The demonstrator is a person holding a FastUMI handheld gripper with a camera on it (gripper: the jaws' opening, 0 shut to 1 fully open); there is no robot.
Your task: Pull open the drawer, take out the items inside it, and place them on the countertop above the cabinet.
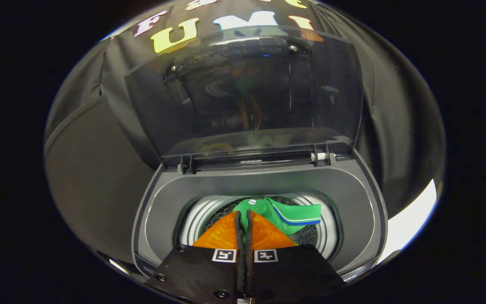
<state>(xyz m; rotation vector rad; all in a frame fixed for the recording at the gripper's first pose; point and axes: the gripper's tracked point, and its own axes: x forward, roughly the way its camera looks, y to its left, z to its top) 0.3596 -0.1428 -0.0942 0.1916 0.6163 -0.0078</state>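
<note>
The gripper [243, 215] is nearly closed, its orange fingers [222, 234] pinching green cloth. The green shirt [287, 215] lies in the washer drum [192, 223], its long axis running from the fingertips toward the drum's right rim. The lid [243, 93] stands upright.

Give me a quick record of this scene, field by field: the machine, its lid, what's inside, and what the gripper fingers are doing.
appliance: top-loading washing machine, grey top
lid: transparent lid raised, hinged at the far side
drum: metal drum visible through the opening
contents: green garment with a blue and white stripe, lying in the drum
gripper: gripper over the opening, orange fingers nearly together
grip: green fabric shows in the narrow gap between them; whether both press on it cannot be told
</note>
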